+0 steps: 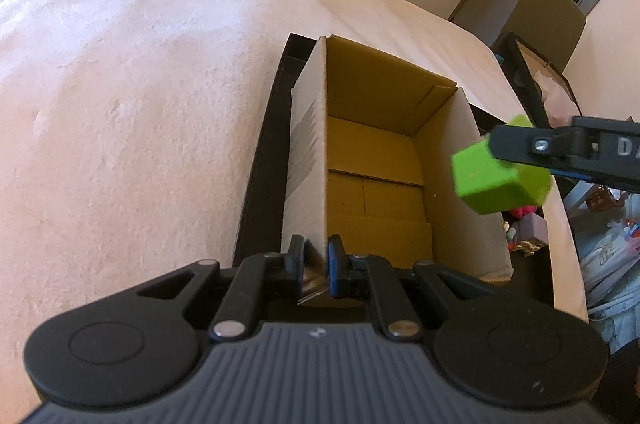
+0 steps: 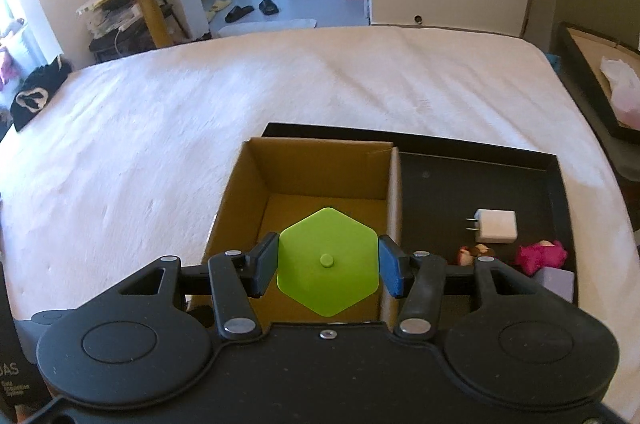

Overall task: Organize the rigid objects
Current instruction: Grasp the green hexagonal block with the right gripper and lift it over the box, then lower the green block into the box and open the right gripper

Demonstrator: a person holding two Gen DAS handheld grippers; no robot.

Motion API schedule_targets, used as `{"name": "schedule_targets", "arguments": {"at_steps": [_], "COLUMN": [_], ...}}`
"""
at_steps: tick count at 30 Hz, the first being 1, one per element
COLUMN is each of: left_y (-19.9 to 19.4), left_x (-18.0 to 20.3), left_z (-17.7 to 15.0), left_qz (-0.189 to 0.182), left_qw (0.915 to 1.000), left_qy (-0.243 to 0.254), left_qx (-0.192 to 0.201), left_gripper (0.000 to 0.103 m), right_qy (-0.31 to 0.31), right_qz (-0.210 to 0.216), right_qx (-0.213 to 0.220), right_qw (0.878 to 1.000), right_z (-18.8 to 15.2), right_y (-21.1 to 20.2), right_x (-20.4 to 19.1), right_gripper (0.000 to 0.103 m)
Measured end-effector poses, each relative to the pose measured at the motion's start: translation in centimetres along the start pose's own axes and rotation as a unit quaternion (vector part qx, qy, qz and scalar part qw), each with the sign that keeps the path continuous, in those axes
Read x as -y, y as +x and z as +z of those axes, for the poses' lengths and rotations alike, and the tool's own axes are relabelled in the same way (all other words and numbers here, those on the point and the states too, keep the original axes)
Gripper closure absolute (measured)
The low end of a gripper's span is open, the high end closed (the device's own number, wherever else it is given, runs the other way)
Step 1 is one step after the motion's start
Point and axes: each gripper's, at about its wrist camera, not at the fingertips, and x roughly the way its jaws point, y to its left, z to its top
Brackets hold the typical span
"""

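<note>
Jaws clamp green hexagonal block [image 2: 328, 262] | flat end faces camera | above cardboard box [image 2: 256, 176]

The cardboard box [image 1: 372, 160] is plain corrugated paperboard, matt brown inside, its outer wall a paler grey-white with dull smudged streaks; the tray [image 2: 480, 176] under it looks like black matt board or plastic, lightly dusty; the bed cover [image 2: 200, 112] is a soft, napped cloth, pale and slightly rough in texture; the green hexagonal block [image 2: 328, 266] is smooth plastic with a faint satin sheen; the right gripper [image 2: 328, 270] and the left gripper [image 1: 314, 264] are matt black plastic with bright metal pins at the joints; the charger [image 2: 495, 225] is smooth white plastic; the pink toy [image 2: 540, 256] looks fuzzy.
</note>
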Motion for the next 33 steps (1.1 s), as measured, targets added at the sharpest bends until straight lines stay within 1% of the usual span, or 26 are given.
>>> {"name": "schedule_targets", "arguments": {"at_steps": [6, 11, 15, 16, 18, 23, 26, 33], "left_y": [-0.1, -0.1, -0.1, -0.1, -0.1, 0.0, 0.0, 0.0], "left_x": [-0.2, -0.6, -0.6, -0.5, -0.6, -0.6, -0.5, -0.3], "left_z": [-0.1, 0.0, 0.0, 0.0, 0.0, 0.0, 0.0, 0.0], "left_qz": [-0.007, -0.013, -0.015, -0.015, -0.014, -0.014, -0.012, -0.006], "left_qw": [1.0000, 0.9999, 0.9999, 0.9999, 0.9999, 0.9999, 0.9999, 1.0000], "left_qy": [-0.001, -0.007, -0.007, -0.006, -0.006, -0.007, -0.006, -0.001], "left_qx": [0.000, 0.000, -0.001, -0.001, -0.001, -0.002, -0.002, -0.002], "left_gripper": [0.092, 0.092, 0.092, 0.092, 0.092, 0.092, 0.092, 0.092], "right_qy": [-0.013, -0.019, -0.022, -0.025, -0.028, -0.018, -0.009, -0.001], "right_qz": [0.006, 0.016, 0.028, 0.031, 0.031, 0.031, 0.029, 0.025], "right_qx": [-0.012, -0.019, -0.008, -0.005, -0.010, -0.011, -0.014, -0.006], "right_qw": [1.000, 1.000, 0.999, 0.999, 0.999, 0.999, 0.999, 1.000], "right_z": [-0.1, 0.6, 1.5, 1.8, 2.0, 2.0, 1.7, 0.7], "right_y": [1.8, 3.1, 3.5, 3.6, 3.7, 3.1, 2.4, 0.0], "right_x": [-1.3, -2.4, -3.2, -3.5, -3.8, -2.7, -1.5, 1.7], "right_gripper": [0.051, 0.051, 0.051, 0.050, 0.035, 0.035, 0.035, 0.035]}}
